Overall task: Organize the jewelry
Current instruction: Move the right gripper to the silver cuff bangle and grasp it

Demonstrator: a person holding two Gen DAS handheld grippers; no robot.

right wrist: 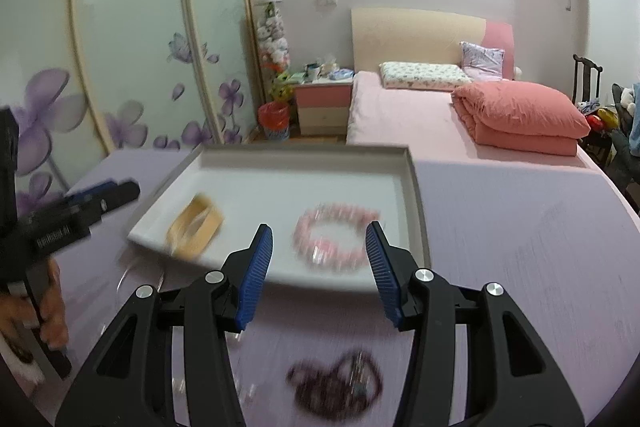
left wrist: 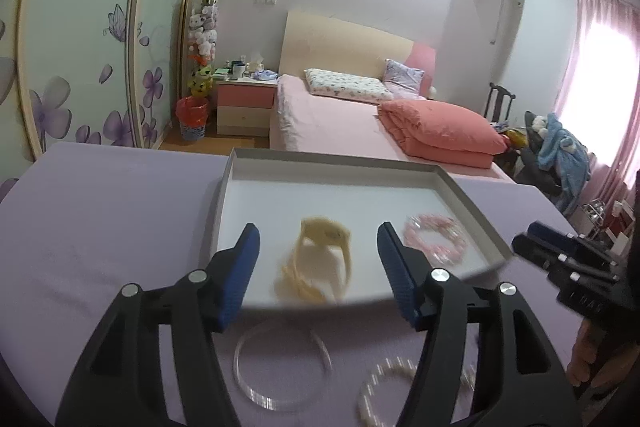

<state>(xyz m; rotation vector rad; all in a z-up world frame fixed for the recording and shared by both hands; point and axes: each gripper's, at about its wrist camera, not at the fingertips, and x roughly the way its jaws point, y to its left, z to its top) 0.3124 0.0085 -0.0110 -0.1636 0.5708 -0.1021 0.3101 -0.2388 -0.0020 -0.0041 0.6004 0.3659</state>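
— What's in the tray (left wrist: 460, 187)?

— Two pieces. A yellow strap (left wrist: 320, 259), which looks like a watch band, lies toward the left of the white floor. A pink bead bracelet (left wrist: 436, 239) lies toward the right, well apart from it. Neither touches the wall. The rest of the floor is bare.

— Which way does the strap run?

— It's blurred. From my left camera its loop stands open toward me and its long axis runs from the near edge back into the tray. From the right camera it slants near-left to far-right. The bracelet is a flat ring, so no long axis.

— Anything outside the tray?

— On the purple cloth (left wrist: 100, 227), just in front of the near edge: a clear bangle (left wrist: 280, 367), a white bead bracelet (left wrist: 384, 383) beside it, and a dark bead string (right wrist: 336, 383) under my right gripper.

— Your grippers?

— Left gripper (left wrist: 318, 263) is spread, nothing between the pads; the strap only shows through the gap. Right gripper (right wrist: 320, 263) is spread too and empty, framing the pink bracelet.
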